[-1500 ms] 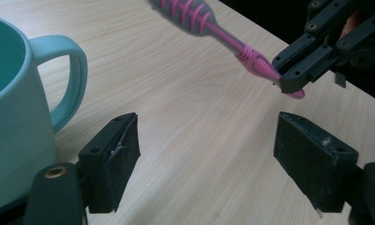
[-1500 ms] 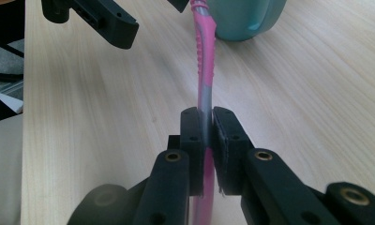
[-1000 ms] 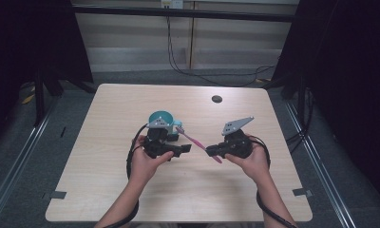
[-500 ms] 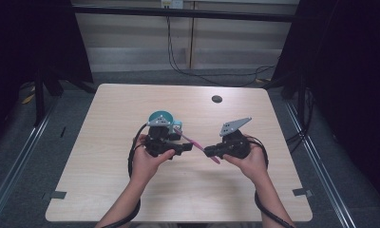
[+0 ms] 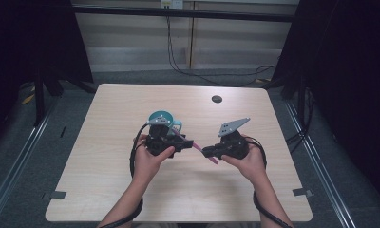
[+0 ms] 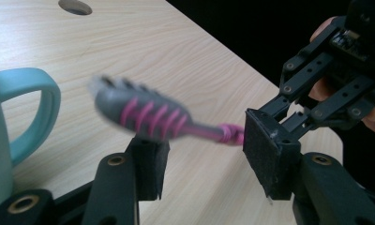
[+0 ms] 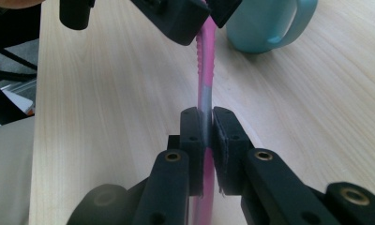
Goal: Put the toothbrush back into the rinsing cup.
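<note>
A pink and grey toothbrush (image 7: 203,61) hangs level above the table between my two grippers. My right gripper (image 7: 206,136) is shut on its handle, pads pressed on both sides. My left gripper (image 6: 206,159) faces it from the left, and its jaws have just been closing around the brush's head end (image 6: 143,117). A wide gap still shows between its pads (image 6: 270,154), so they do not press on the brush. In the high view the left gripper (image 5: 190,144) and right gripper (image 5: 206,153) nearly meet at mid-table. A teal mug (image 5: 157,115) stands just behind the left gripper.
The light wooden table (image 5: 107,190) has a small round hole (image 5: 216,99) near its far edge. Cables trail from both grippers toward the person. Dark floor and metal rails surround the table.
The left gripper's jaws stand narrower around the brush's head end than before. Both hands keep their place, and the right gripper still holds the handle.
</note>
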Tool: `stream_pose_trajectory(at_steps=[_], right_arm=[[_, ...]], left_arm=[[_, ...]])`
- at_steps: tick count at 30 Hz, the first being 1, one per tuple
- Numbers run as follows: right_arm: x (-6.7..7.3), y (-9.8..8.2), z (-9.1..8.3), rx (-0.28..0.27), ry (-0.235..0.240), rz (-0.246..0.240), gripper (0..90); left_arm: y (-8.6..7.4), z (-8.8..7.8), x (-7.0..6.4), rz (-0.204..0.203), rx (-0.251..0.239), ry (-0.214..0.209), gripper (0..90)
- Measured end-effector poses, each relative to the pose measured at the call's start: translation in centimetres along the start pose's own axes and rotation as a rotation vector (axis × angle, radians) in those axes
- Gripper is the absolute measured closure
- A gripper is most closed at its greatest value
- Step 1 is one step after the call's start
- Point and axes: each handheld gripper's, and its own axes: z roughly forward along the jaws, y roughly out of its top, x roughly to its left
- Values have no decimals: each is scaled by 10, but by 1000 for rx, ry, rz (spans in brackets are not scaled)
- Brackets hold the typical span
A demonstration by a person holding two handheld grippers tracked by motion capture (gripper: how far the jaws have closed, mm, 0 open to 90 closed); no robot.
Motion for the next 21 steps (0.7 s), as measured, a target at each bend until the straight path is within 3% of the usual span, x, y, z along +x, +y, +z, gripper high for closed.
stream_pose_trajectory(at_steps=[12, 21], right_arm=[[4, 1, 5, 2, 6, -7, 832], [3, 1, 5, -10, -5, 0, 833]], left_arm=[[1, 0, 1, -46, -23, -47, 663], [-1, 0, 2, -57, -29, -53, 672]])
